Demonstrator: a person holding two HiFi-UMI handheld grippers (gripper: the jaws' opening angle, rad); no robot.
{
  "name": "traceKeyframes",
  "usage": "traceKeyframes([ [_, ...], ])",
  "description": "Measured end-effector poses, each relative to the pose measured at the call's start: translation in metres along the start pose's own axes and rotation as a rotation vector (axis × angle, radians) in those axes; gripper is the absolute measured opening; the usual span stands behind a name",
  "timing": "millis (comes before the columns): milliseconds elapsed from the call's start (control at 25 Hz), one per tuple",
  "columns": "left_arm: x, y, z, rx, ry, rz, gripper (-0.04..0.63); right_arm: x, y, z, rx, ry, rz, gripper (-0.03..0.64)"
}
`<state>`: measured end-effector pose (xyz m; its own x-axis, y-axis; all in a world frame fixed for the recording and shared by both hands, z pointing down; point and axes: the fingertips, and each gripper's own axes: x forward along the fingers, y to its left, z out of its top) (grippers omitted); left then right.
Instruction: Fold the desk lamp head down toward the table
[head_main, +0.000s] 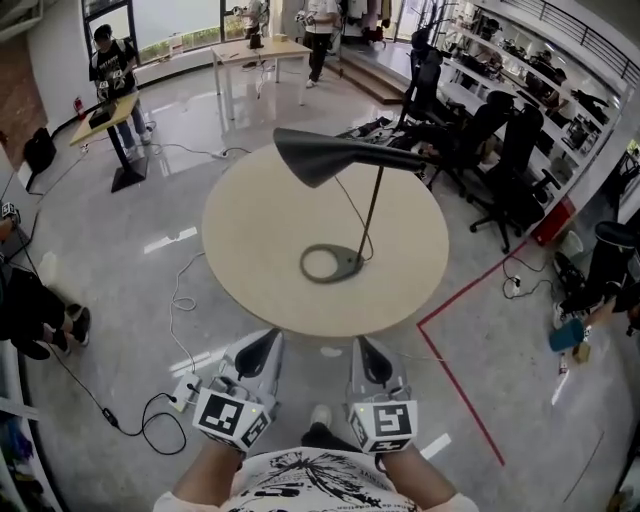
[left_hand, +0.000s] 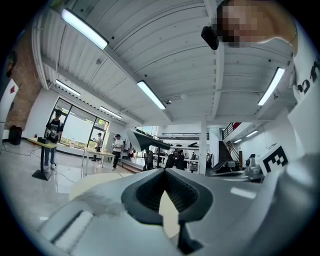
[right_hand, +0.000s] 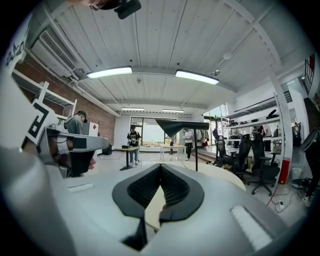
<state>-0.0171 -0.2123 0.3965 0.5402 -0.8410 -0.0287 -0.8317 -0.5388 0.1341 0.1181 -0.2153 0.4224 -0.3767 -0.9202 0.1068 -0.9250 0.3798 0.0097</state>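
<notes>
While your left tool (head_main: 266, 342) and right tool (head_main: 368, 348) hang closed and empty by the table (head_main: 260, 250), the lamp head (head_main: 335, 155) rides well ahead above it, long axis crosswise, wide mouth toward your left.

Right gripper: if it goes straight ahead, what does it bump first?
Probably the near edge of the round table. If the right gripper rides above the tabletop, the thin stem of the desk lamp comes next; its height is hard to judge.

Black desk lamp (head_main: 340, 190) stands upright on round table (head_main: 250, 250), head raised.
</notes>
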Motion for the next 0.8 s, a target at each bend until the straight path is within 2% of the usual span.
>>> traceKeyframes([
  [160, 0.042, 0.007, 0.002, 0.023, -0.013, 0.033, 0.003, 0.029, -0.030, 0.007, -0.019, -0.011, 0.042, 0.009],
  [320, 0.067, 0.018, 0.002, 0.031, -0.003, 0.054, 0.003, 0.052, -0.056, 0.011, -0.016, -0.014, 0.040, 0.009],
  [560, 0.090, 0.047, 0.014, 0.041, -0.013, 0.092, 0.003, 0.089, -0.068, 0.012, 0.004, 0.002, 0.038, 0.009],
  [800, 0.125, 0.084, 0.038, 0.035, -0.057, 0.064, 0.003, 0.130, -0.077, 0.032, -0.002, -0.013, 0.004, 0.009],
])
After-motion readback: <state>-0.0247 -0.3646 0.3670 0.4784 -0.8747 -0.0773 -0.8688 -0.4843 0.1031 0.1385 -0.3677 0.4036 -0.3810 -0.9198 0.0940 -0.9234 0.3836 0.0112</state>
